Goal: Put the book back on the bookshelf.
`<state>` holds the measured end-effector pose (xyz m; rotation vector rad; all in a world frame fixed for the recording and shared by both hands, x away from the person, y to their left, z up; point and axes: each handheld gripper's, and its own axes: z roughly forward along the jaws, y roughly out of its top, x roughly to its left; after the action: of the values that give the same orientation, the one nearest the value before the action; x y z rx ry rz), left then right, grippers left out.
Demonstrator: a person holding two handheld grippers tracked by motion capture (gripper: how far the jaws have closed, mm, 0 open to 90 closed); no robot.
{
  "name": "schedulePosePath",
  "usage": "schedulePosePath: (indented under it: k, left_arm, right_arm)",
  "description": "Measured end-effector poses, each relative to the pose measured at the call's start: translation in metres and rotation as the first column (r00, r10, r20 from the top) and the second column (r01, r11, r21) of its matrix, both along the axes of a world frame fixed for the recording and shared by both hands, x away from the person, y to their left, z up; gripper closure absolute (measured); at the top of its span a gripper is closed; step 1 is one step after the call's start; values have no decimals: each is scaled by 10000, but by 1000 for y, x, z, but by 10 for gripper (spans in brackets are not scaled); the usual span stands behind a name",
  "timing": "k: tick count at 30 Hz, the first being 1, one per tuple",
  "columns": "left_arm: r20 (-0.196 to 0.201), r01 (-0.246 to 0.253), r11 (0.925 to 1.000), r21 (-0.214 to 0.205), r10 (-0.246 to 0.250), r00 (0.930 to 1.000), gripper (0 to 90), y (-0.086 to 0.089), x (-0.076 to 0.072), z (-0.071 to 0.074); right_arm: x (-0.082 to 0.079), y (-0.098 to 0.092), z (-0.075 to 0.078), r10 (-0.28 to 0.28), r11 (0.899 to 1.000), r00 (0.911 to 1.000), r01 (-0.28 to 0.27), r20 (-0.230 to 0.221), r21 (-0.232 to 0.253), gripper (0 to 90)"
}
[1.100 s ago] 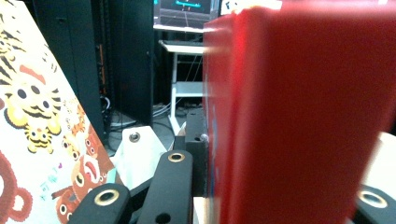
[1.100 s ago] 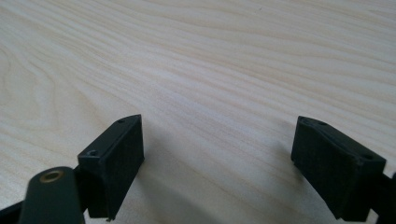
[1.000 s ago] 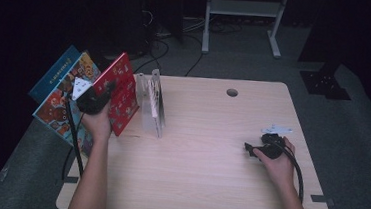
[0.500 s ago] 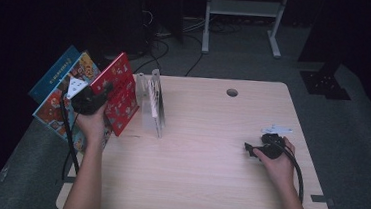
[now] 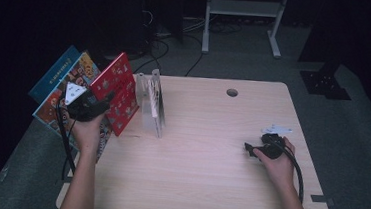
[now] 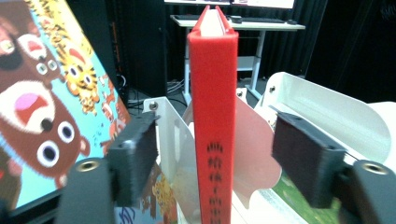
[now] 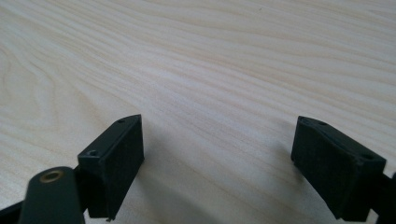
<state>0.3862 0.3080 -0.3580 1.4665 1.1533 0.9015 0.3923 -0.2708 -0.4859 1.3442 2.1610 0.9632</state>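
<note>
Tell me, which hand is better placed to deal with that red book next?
Probably the left: the left gripper has just been opening, jaws apart astride the red book. The right gripper rests far across the table.

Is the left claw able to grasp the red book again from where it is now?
Probably yes. The left claw, whose jaws have just been opening, has the red book spine between them untouched; nothing blocks closing.

you have two books: one red book standing on its edge, spine toward your left claw, and one picture book with a blue cover and cartoon animals leaning beside it. one white metal book rack with several dividers. one desk, with one round hole. two claws: left, and right.
</note>
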Motion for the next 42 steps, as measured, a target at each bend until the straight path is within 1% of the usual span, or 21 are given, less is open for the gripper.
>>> schedulePosePath:
  k: [2,4,5,6,8,9,11,13,16,18,20,24,29,36,42]
  left_arm:
    - [-24,-2,10000,-67,1,10000,236,1,-4,-1]
    - [-90,-8,10000,-16,8,10000,186,1,-8,-2]
    - [-150,16,10000,7,-16,9999,176,1,-10,-2]
    - [-129,21,10000,3,-21,9999,155,1,-11,-3]
    - [-167,-89,9999,110,91,9998,110,0,-15,-2]
    - [-159,-114,9999,77,116,9998,89,1,-16,-2]
    - [-138,-88,10000,-14,88,9999,72,1,-20,-2]
    - [-184,-72,10000,-21,72,9998,49,1,-23,-2]
    - [-296,-26,9999,163,31,9996,22,0,-30,-2]
    - [-266,80,9999,109,-77,9996,21,-1,-35,-2]
    - [-301,181,9996,200,-175,9994,19,-2,-40,-2]
    - [-296,410,9991,119,-406,9987,11,-4,-51,-3]
    - [-231,691,9975,149,-687,9974,10,-9,-65,-1]
    - [-200,860,9962,139,-857,9961,10,-12,-83,-1]
    - [-199,1165,9932,91,-1163,9930,10,-17,-100,-3]
  right_arm:
    - [0,0,0,0,10000,10000,0,0,1,159]
    - [0,0,0,-1,10000,10000,1,-2,2,159]
    - [0,0,0,0,10000,10000,0,-1,2,159]
    - [0,0,0,-1,10000,10000,1,-3,2,159]
    - [0,0,0,-1,10000,10000,1,-2,2,159]
    - [0,0,0,0,10000,10000,0,0,1,158]
    - [0,0,0,0,10000,10000,0,-1,2,159]
    - [0,0,0,-2,10000,10000,2,-2,3,158]
    - [0,0,0,1,10000,10000,-1,-2,1,159]
    - [0,0,0,-1,10000,10000,1,-1,4,158]
    - [0,0,0,0,10000,10000,0,-1,2,158]
    - [0,0,0,-2,10000,10000,2,-3,3,158]
    - [0,0,0,6,10000,10000,-6,-4,1,156]
    - [0,0,0,20,10000,10000,-20,-15,3,154]
    - [0,0,0,19,10000,10000,-19,-15,2,154]
